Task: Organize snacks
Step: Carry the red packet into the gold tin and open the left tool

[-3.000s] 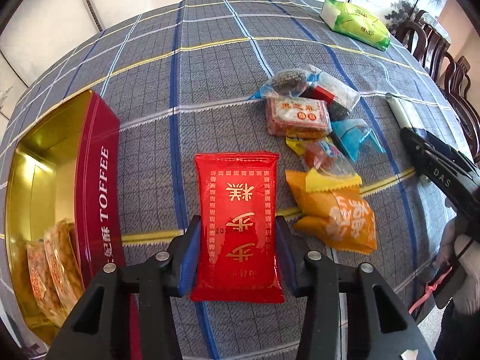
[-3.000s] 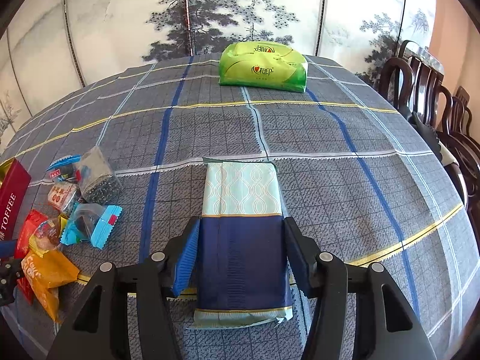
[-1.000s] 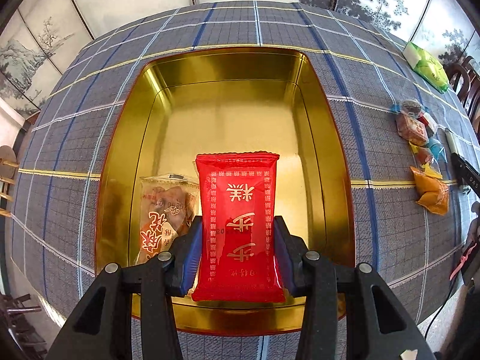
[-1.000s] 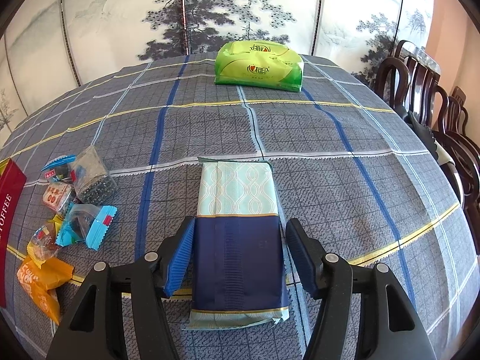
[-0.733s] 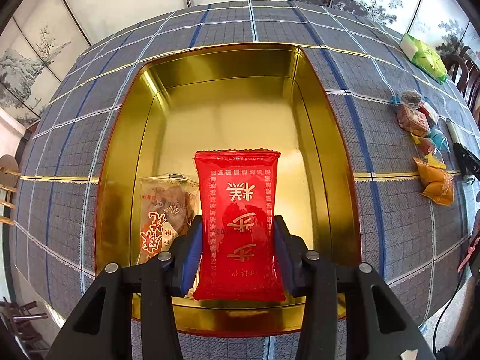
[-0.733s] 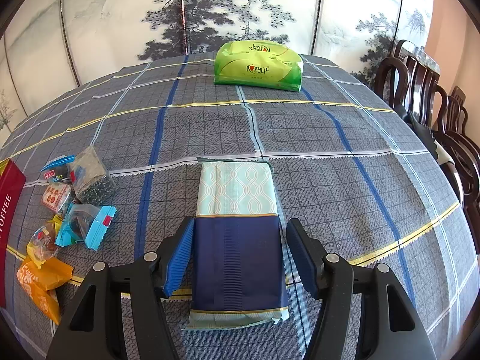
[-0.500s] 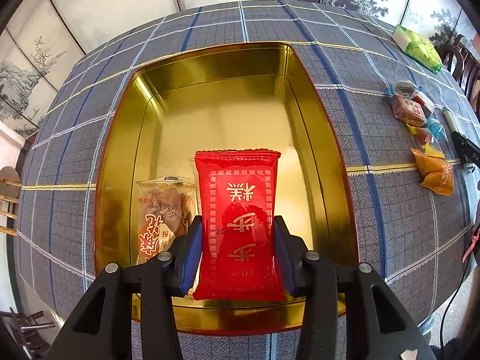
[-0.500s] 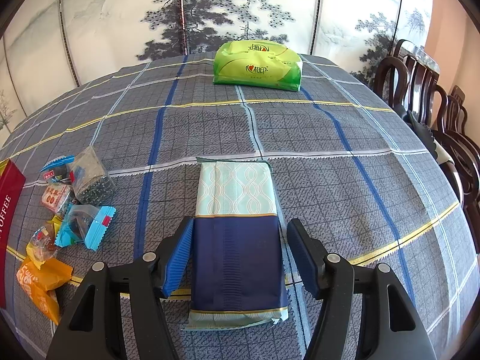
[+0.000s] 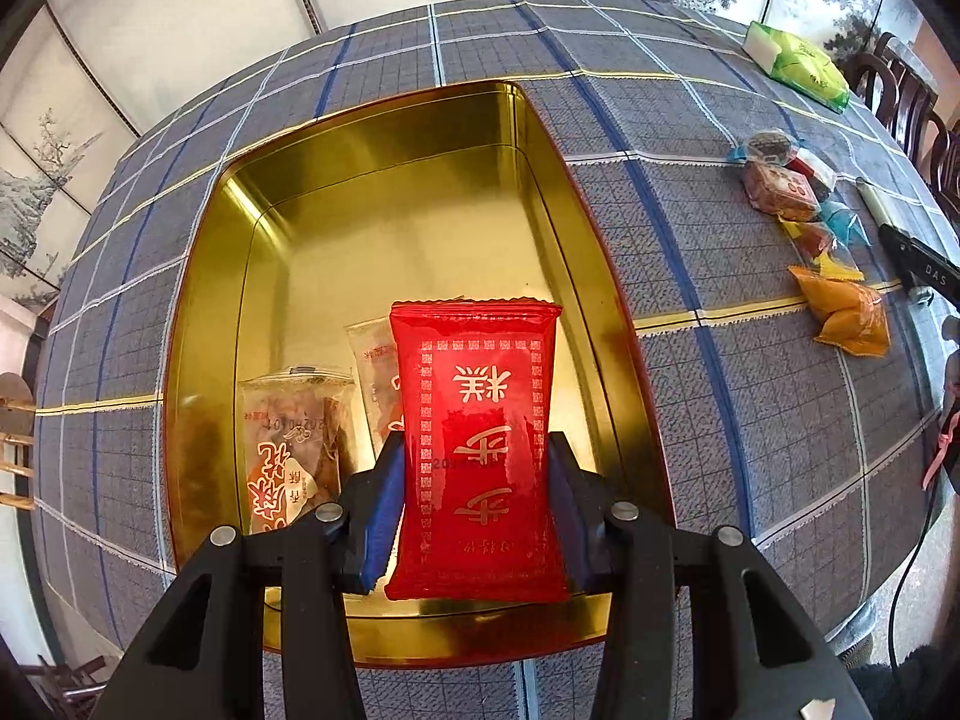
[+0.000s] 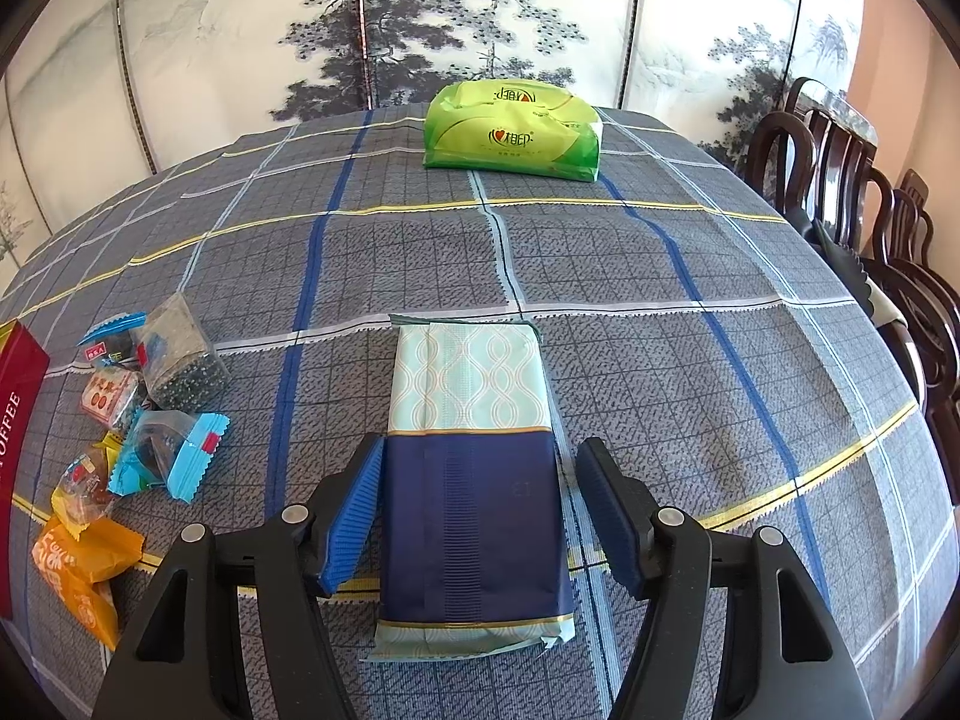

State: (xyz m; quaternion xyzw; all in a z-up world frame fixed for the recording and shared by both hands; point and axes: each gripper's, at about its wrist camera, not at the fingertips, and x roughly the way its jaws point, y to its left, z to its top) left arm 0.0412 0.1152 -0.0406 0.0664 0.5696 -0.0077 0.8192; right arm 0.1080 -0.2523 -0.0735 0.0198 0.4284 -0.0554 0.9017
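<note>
Only the left wrist view shows the red snack packet (image 9: 477,450) clamped in the left gripper (image 9: 474,510) above the gold tin (image 9: 204,324). The right view alone shows the blue packet (image 10: 471,480) lying on the tablecloth (image 10: 660,300) between the right gripper (image 10: 480,516) pads. Those jaws have just been opening, standing clear of it, where three seconds ago they pressed its sides.

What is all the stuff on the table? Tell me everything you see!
tin: one, gold inside, red outside, on the tablecloth
clear packets: two, brownish snacks, inside the tin
red packet: one, held over the tin
blue packet: one, navy and pale green, lying on the tablecloth
small snacks: a mixed pile, orange, blue, yellow, clear, beside the tin
green pack: one, far side of the table
tablecloth: one, grey-blue checks
chairs: dark wood, at the table's edge
left gripper: black, clamping the red packet
right gripper: black, jaws just opening, either side of the blue packet
</note>
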